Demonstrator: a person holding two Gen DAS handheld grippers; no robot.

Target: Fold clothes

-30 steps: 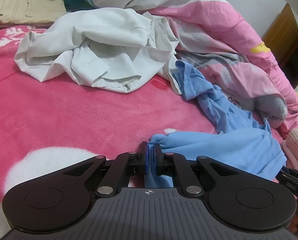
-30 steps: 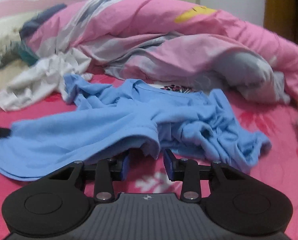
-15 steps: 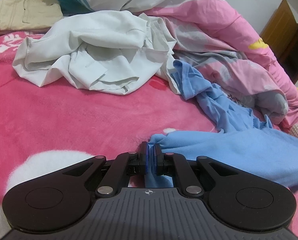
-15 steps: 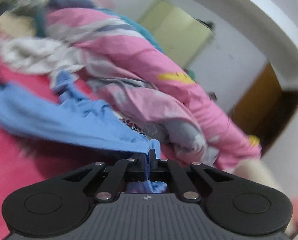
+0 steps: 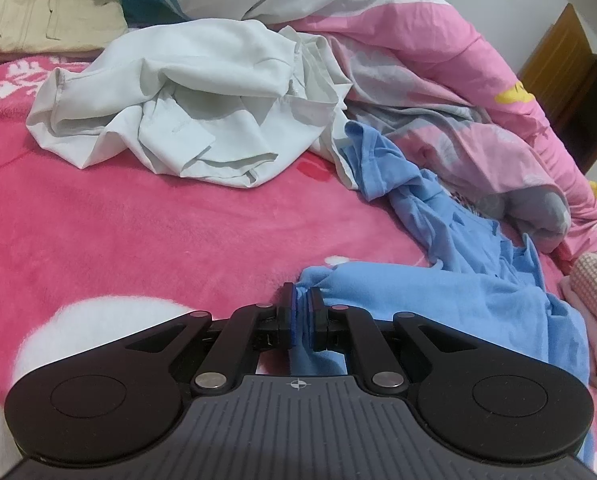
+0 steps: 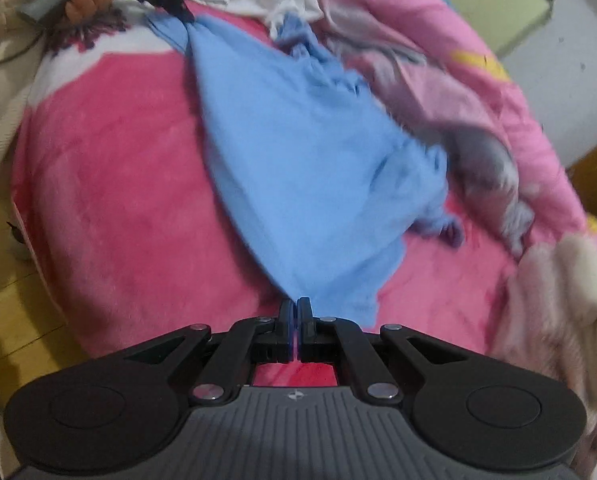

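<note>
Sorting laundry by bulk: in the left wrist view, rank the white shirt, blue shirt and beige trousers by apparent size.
1. white shirt and blue shirt: alike, and the blue lies nearer the camera, so unranked.
2. beige trousers, farthest and cut off at the edge.

Legible text, labels, brands, numbers: none found.
Only mark noted: a small crosshair-in-circle emblem, without lettering, on the ribbed grey body of the left hand-held gripper (image 5: 303,300) and again on the right hand-held gripper (image 6: 297,312); the yellow patches on the pink quilt (image 5: 450,80) may be printed motifs, too distorted to read.
</note>
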